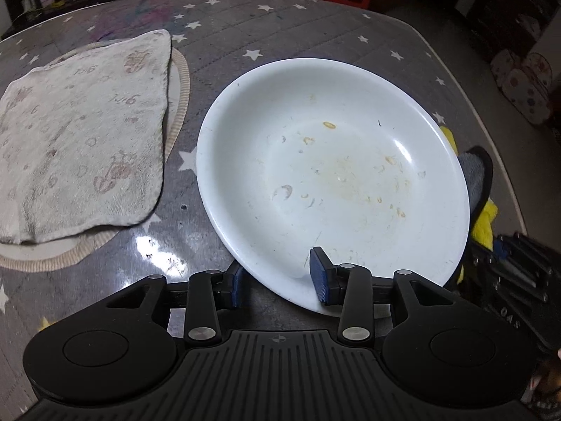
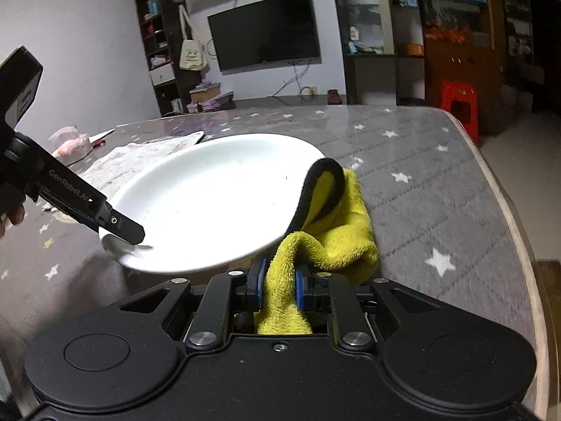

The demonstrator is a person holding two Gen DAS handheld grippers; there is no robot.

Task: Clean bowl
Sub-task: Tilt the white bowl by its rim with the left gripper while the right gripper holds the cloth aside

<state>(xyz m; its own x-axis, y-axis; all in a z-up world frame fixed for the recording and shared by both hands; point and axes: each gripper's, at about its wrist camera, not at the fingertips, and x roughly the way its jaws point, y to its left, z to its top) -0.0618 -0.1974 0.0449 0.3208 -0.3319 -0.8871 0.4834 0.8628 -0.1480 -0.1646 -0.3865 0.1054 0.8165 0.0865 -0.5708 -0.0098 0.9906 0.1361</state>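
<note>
Two blue-padded fingers of the left gripper [image 1: 282,277] straddle the near rim of the white bowl [image 1: 333,182] in the left wrist view: one pad sits inside the bowl at lower centre of the frame, the other outside and below the rim. A gap shows between the pads and the rim, so whether they pinch it cannot be told. The bowl fills the centre and right of the frame and appears tilted, its inside spotted with yellowish smears and crumbs. At the left a pale printed towel [image 1: 84,133] lies flat on a round mat [image 1: 180,94], near the bowl but apart from it. Both sit on the grey star-patterned table [image 1: 280,31]. A yellow cloth [image 1: 485,224] with a grey side and black edging peeks out behind the bowl's right rim.

From the right wrist view, the right gripper [image 2: 278,286] is pressed together on the yellow cloth [image 2: 336,231] at lower centre, a fold of it bunched between the blue pads. The cloth's black-edged corner curls up against the bowl's [image 2: 210,203] right rim. At the left, the left gripper [image 2: 122,226] reaches in, its finger over the bowl's near-left rim. The towel [image 2: 140,156] lies beyond the bowl.
</note>
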